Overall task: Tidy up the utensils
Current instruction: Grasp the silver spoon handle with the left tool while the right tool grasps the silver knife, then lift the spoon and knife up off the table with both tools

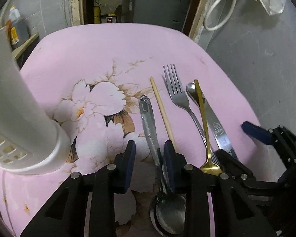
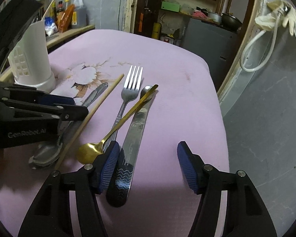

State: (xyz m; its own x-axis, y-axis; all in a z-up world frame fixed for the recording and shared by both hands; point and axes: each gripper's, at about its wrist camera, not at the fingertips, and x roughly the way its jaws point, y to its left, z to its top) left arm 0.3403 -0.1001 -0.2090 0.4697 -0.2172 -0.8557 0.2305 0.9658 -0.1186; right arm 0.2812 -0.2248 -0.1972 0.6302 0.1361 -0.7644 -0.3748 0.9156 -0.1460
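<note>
On the pink flowered table (image 1: 88, 47) lie a steel spoon (image 1: 150, 126), a wooden chopstick (image 1: 161, 108), a fork (image 1: 177, 94), a gold spoon (image 1: 203, 126) and a knife (image 1: 217, 128). My left gripper (image 1: 149, 154) is open, low over the table, its fingers either side of the steel spoon's handle. My right gripper (image 2: 148, 158) is open, straddling the knife (image 2: 134, 130) near its handle. The gold spoon (image 2: 108, 140) lies across the fork (image 2: 128, 92). The white utensil holder (image 1: 19, 118) stands at the left and also shows in the right wrist view (image 2: 33, 59).
A grey wall (image 2: 266, 118) runs close along the table's right edge. A shelf with bottles (image 2: 69, 15) stands behind the holder. A doorway with shelves and pots (image 2: 187, 9) lies beyond the far edge. A white cable (image 2: 256, 49) hangs on the wall.
</note>
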